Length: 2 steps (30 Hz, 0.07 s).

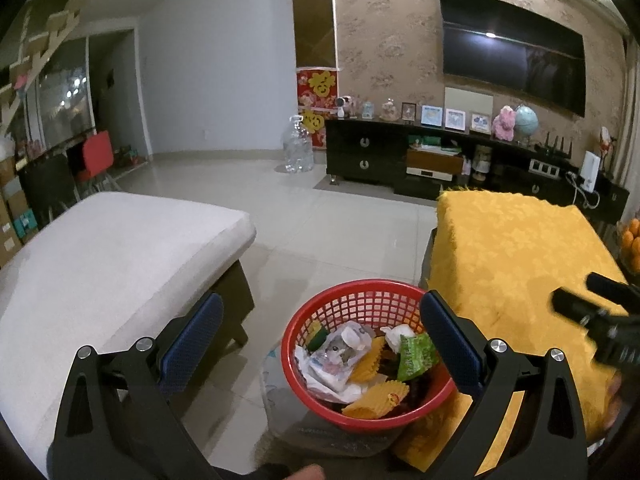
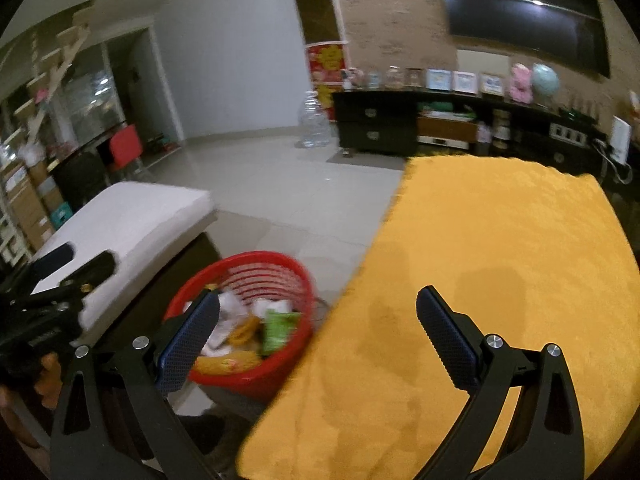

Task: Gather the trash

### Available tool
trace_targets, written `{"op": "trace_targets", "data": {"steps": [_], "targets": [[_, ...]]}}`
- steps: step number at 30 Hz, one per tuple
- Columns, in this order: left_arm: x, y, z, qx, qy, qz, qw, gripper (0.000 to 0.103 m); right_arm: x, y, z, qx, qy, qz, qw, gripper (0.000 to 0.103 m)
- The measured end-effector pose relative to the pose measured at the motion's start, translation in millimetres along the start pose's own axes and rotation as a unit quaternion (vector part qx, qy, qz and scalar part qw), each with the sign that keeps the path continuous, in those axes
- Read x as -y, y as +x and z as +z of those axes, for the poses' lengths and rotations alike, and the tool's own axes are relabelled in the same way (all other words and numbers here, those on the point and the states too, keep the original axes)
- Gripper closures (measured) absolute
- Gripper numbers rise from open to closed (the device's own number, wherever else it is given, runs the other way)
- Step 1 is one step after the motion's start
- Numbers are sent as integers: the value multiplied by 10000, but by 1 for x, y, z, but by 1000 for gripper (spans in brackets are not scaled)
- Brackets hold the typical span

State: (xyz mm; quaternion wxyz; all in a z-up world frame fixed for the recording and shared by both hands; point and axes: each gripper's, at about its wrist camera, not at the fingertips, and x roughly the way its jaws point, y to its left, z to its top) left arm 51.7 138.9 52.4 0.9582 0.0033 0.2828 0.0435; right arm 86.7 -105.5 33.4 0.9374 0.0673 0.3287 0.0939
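A red mesh basket [image 1: 362, 300] stands on the floor between a white seat and a yellow-covered table. It holds trash: a green wrapper [image 1: 416, 356], yellow corrugated papers [image 1: 378, 398] and white plastic [image 1: 332, 356]. My left gripper [image 1: 320, 340] is open and empty, hovering just above the basket. My right gripper [image 2: 318, 332] is open and empty, its left finger over the basket [image 2: 276, 264] and its right finger over the yellow cloth [image 2: 500, 240]. The right gripper also shows at the right edge of the left wrist view [image 1: 592, 304].
A white cushioned seat [image 1: 100, 264] lies left of the basket. The yellow-covered table [image 1: 516, 252] stands to the right. A dark TV cabinet [image 1: 400, 156] with ornaments lines the far wall. A large clear water bottle [image 1: 298, 146] stands on the tiled floor. Oranges [image 1: 631, 240] sit at the far right.
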Motion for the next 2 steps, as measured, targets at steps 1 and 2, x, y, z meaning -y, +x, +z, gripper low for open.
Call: {"op": "trace_targets", "data": {"steps": [1,2], "targets": [[-1,1,0,-23,-45,-26,10000,8,14,-3,0,-31,86,-144,9999,7],[-2,1,0,-43,-98,-45,9999,8,38,-6,0,-105,235,-363,9990,7]]}}
